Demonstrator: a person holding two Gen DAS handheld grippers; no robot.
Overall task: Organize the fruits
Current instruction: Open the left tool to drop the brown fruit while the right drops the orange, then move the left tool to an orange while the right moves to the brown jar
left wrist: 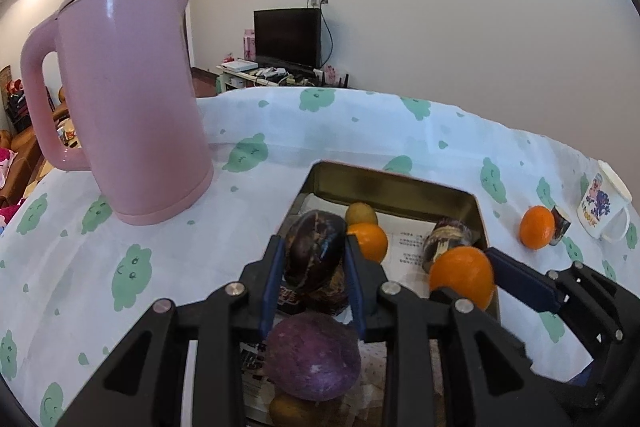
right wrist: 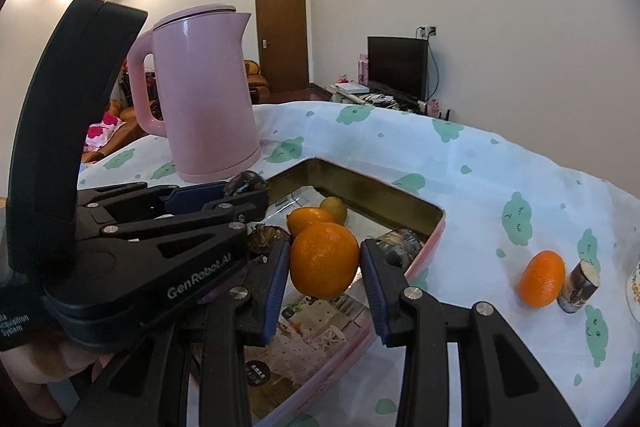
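Orange skin fills the gap between the blue-padded fingers [right wrist: 276, 279] of our right gripper [right wrist: 325, 267], which pinch a round orange [right wrist: 323, 259] above the near end of the gold-lined tin tray [right wrist: 400, 193]. Our left gripper [left wrist: 314, 259] pinches a dark, mottled purple fruit [left wrist: 314, 251] between its fingers [left wrist: 272, 279], also over the tray. In the left wrist view, a dull purple round fruit [left wrist: 312, 355] lies below the left gripper, and a second orange [left wrist: 368, 241] and a small yellow-green fruit [left wrist: 361, 214] lie together in the tray toward its far end; a dark striped fruit [left wrist: 446, 241] lies near the tray's right wall. Printed paper [right wrist: 320, 311] lines the tray bottom. On the cloth-covered tabletop [right wrist: 500, 167], to the right of the tray, a third orange [right wrist: 542, 279] lies just beside a short dark cylinder [right wrist: 578, 287], with a white printed mug [left wrist: 604, 205] near them. A pink kettle [left wrist: 136, 99] stands upright to the left of the tray.
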